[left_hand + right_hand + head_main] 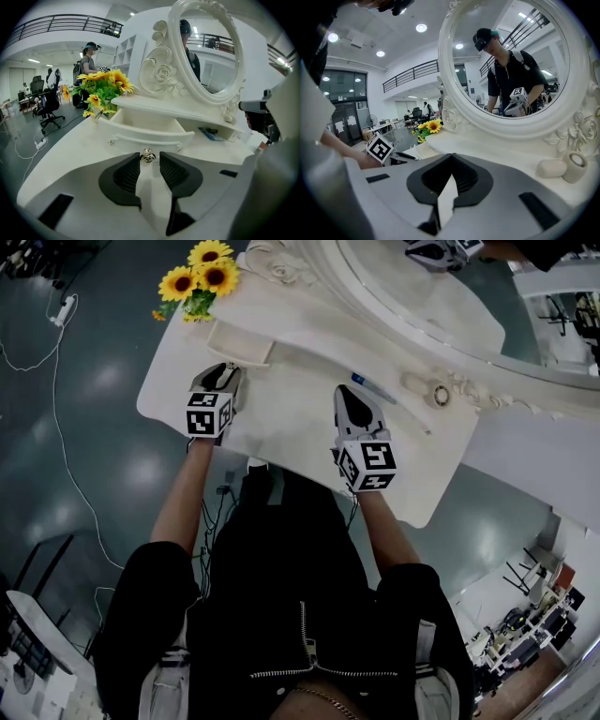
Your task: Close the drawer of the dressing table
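Observation:
The white dressing table (187, 381) has its small left drawer (239, 343) pulled out, and the drawer is empty inside. In the left gripper view the drawer front (150, 139) faces me, with its metal knob (148, 157) low at the middle. My left gripper (150, 154) stands partly open with the knob between its fingertips; the pads do not press on it. From the head view, the left gripper (225, 371) sits at the drawer's front. My right gripper (345, 395) rests over the tabletop to the right; its jaws (451, 157) are shut and empty.
A vase of sunflowers (202, 277) stands at the table's far left corner beside the drawer. The oval mirror (422, 296) rises behind. A blue item (375, 390) and a small white round holder (436, 395) lie under the mirror. A cable (56, 427) runs across the floor at the left.

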The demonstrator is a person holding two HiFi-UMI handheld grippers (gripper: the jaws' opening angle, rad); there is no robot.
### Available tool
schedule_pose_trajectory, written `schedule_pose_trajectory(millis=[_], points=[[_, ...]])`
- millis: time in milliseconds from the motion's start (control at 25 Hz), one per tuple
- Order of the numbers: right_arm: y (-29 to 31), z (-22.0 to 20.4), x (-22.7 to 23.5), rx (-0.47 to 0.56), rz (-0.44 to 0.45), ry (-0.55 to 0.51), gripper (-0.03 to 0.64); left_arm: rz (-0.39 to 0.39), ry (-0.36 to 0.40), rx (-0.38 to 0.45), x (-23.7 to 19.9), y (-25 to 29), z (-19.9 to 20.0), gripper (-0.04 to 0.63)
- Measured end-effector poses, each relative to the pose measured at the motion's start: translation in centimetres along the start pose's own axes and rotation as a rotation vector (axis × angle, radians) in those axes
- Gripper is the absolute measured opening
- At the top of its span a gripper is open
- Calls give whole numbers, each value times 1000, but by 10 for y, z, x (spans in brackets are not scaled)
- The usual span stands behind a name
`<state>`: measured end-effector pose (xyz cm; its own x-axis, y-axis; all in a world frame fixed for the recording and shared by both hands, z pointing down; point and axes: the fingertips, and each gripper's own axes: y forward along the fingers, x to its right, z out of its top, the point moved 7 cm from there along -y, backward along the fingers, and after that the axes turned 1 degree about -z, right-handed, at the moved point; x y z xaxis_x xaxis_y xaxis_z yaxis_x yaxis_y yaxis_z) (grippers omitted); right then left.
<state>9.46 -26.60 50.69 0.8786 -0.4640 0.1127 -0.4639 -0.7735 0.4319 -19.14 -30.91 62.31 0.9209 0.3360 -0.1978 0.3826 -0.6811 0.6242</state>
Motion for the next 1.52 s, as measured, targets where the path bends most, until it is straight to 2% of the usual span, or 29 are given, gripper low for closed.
schedule_pose_trajectory(millis=[160, 520, 680, 1520], points=[[1, -2, 3, -6, -2, 4, 5, 19, 33, -25, -1, 4, -1, 112], [-2, -5, 6, -11, -13, 10, 6, 50, 81, -27, 1, 3, 0, 107], [-4, -5, 8, -9, -21, 15, 6, 52, 86, -5, 4, -1, 7, 107], [-8, -7, 13, -12, -36, 28, 6, 41, 84, -14, 0, 12, 14, 107]])
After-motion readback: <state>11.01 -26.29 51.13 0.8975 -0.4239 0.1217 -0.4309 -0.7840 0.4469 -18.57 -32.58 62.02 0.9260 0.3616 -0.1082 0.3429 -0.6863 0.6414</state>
